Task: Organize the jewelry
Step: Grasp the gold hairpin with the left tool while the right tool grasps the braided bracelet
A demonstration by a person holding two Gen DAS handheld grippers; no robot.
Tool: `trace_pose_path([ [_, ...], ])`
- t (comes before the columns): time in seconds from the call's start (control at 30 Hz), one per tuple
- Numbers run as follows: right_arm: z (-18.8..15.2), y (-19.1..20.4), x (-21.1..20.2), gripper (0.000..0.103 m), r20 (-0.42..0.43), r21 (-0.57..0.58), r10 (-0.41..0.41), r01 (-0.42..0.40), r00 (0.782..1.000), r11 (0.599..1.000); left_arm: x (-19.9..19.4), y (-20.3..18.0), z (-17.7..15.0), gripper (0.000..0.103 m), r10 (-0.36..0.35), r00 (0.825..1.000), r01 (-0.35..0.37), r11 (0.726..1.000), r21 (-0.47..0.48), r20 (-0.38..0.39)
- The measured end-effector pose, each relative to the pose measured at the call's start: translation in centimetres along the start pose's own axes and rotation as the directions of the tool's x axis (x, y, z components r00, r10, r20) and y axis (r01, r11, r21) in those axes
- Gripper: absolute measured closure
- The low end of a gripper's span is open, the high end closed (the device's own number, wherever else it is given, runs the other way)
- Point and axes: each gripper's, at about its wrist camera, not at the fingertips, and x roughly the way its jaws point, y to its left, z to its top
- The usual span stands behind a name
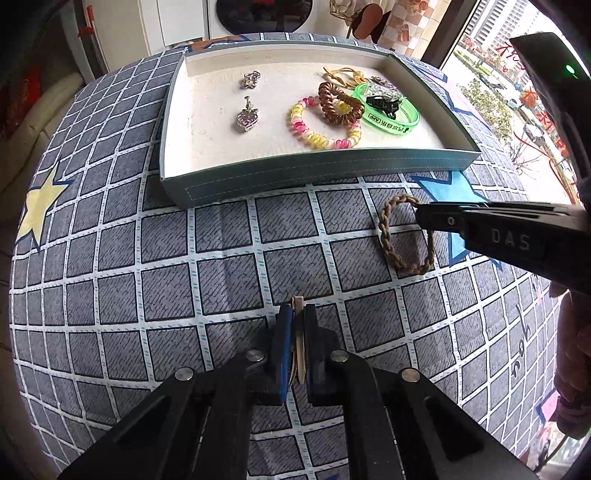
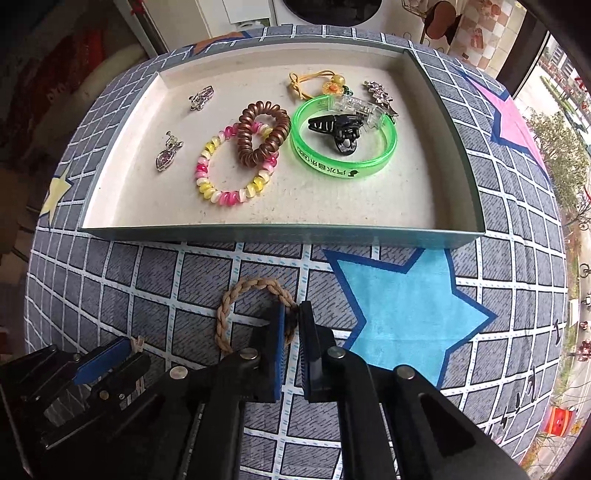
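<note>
A shallow grey-blue tray (image 1: 314, 173) (image 2: 280, 234) lies on the checked cloth. It holds a pink-yellow coil band (image 2: 232, 173), a brown coil band (image 2: 264, 134), a green bangle (image 2: 343, 146), a black claw clip (image 2: 338, 131), two silver pendants (image 2: 168, 153) and other pieces. A braided tan hair tie (image 1: 402, 236) (image 2: 255, 299) lies in front of the tray. My right gripper (image 2: 292, 321) (image 1: 419, 218) is shut on its right side. My left gripper (image 1: 298, 314) (image 2: 127, 349) is shut on a thin flat cream-coloured piece (image 1: 298, 332), low over the cloth.
The round table carries a grey grid cloth with a blue star (image 2: 406, 314), a yellow star (image 1: 40, 206) and a pink star (image 2: 517, 122). A window is on the right. White furniture (image 1: 177, 22) stands behind the table.
</note>
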Motion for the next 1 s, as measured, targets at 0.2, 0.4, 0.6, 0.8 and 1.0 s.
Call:
trace_pose_path([
  [0.2,-1.2,-1.8,-2.0,0.095,0.019,0.041,0.058,-0.059,0.998,0.997,-0.6,0.2,0.2,0.085,-0.011,1.0,0.011,1.0,-0.008,0.011],
  [0.4,-2.0,-2.7,-3.5,0.095,0.028,0.061,0.088,-0.09,0.996,0.994,-1.1,0.7,0.5,0.085,-0.013,1.0,0.014,1.0,-0.015,0.018],
  [0.6,-2.2,-3.0,-3.8,0.095,0.019,0.08,0.117,-0.119,0.993,0.99,-1.4,0.9,0.3,0.084,0.026,1.0,-0.025,0.998,-0.051,0.014],
  [0.8,-2.4,-2.9,-4.3,0.095,0.021,0.088,0.132,-0.133,0.991,0.987,-2.4,0.7,-0.3,0.0,0.112,0.991,-0.108,0.993,-0.056,0.07],
  [1.0,-3.0,-3.6,-4.8,0.095,0.024,0.103,0.134,-0.136,0.991,0.985,-0.6,0.4,0.1,0.0,0.147,0.989,-0.146,0.988,-0.047,0.017],
])
